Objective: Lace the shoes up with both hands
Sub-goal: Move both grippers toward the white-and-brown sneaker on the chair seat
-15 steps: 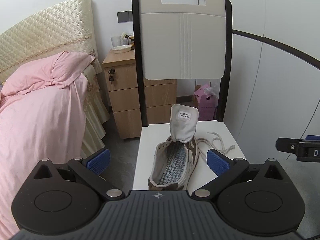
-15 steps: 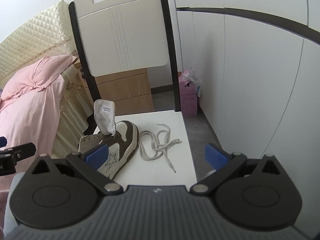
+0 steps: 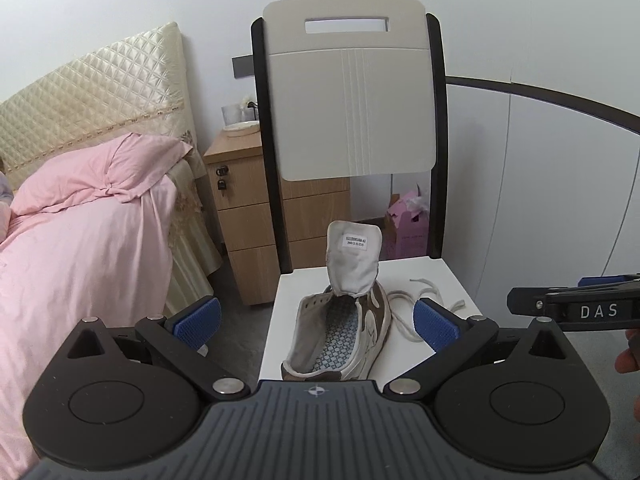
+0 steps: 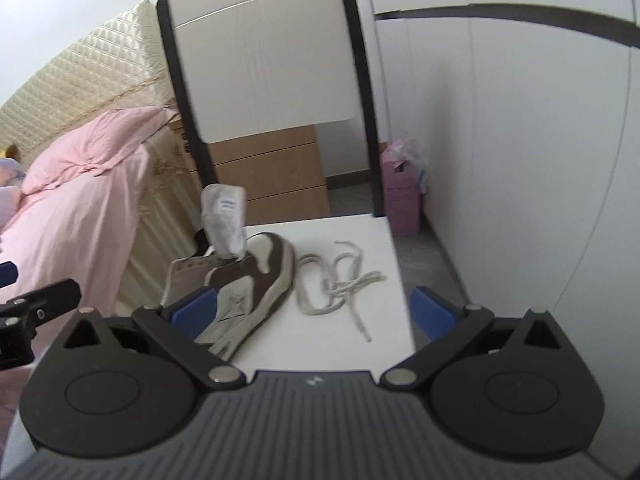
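Nearer shoe point(image 3: 340, 332); lace point(image 4: 340, 280) whole rightward.

We note bare seat on the white chair point(image 4: 352, 236) right of the grey coiled shoelace point(image 4: 340, 280); the brown-and-white sneaker point(image 4: 248, 280) blocks the left half.

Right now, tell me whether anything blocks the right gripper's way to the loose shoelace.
Nothing visible does. The right gripper is open, the shoelace lies loose on the chair seat ahead, and the sneaker sits off to its left.
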{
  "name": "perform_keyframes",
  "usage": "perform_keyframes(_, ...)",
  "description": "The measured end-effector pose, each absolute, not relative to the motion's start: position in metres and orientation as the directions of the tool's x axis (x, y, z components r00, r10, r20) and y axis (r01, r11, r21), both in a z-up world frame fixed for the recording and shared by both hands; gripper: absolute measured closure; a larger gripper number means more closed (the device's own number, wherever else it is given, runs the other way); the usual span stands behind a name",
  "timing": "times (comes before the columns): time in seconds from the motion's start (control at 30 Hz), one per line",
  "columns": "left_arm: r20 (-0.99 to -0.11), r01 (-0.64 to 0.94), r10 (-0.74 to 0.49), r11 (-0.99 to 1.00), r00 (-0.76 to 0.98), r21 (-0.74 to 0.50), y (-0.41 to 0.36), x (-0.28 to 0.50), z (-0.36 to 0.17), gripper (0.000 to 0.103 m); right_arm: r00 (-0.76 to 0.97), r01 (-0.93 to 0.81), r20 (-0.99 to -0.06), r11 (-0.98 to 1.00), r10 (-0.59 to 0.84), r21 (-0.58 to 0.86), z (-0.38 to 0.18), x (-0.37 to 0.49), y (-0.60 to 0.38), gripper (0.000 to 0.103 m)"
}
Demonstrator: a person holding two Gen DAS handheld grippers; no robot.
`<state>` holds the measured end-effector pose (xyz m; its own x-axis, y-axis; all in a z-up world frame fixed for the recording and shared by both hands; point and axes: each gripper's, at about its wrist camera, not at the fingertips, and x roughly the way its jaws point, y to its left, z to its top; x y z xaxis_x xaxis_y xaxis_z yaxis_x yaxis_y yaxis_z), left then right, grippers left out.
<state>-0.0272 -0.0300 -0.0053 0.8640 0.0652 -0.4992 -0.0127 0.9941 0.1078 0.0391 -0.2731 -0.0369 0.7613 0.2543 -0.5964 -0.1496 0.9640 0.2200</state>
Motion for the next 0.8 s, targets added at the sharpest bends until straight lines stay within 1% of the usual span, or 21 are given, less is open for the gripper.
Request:
perform_keyframes(0.23,-0.505,-0.035,0.074,0.996,0.86,0.087,-0.014,-0.029,-0.002,0.0,0.78,-0.171,-0.562,0.958,0.273,0.228,-0.031,0.029,-0.267,0.0)
perform_keyframes(0.4,-0.499,-0.019,0.056,0.997,0.865,0.081,-0.012,-0.031,-0.002,0.0,0.787,-0.184,-0.524,0.935,0.324,0.303,-0.024,0.024,-0.273,0.0)
perform_keyframes(0.57,-0.483,0.009,0.024,0.998,0.876,0.065,-0.011,-0.036,-0.001,0.0,0.822,-0.163,-0.489,0.944,0.29,0.286,-0.015,0.022,-0.273,0.0)
perform_keyframes(0.67,-0.454,0.007,0.026,0.997,0.891,0.071,-0.011,-0.045,-0.003,0.0,0.837,-0.165,-0.472,0.951,0.275,0.262,-0.013,0.02,-0.274,0.0)
perform_keyframes(0.73,-0.429,0.0,0.029,0.998,0.903,0.068,-0.009,-0.048,-0.001,0.0,0.832,-0.177,-0.488,0.96,0.265,0.218,-0.012,0.019,-0.271,0.0)
perform_keyframes(0.8,-0.415,-0.024,0.047,0.998,0.909,0.06,-0.007,-0.05,0.0,0.0,0.823,-0.176,-0.498,0.956,0.274,0.235,-0.013,0.016,-0.271,0.0)
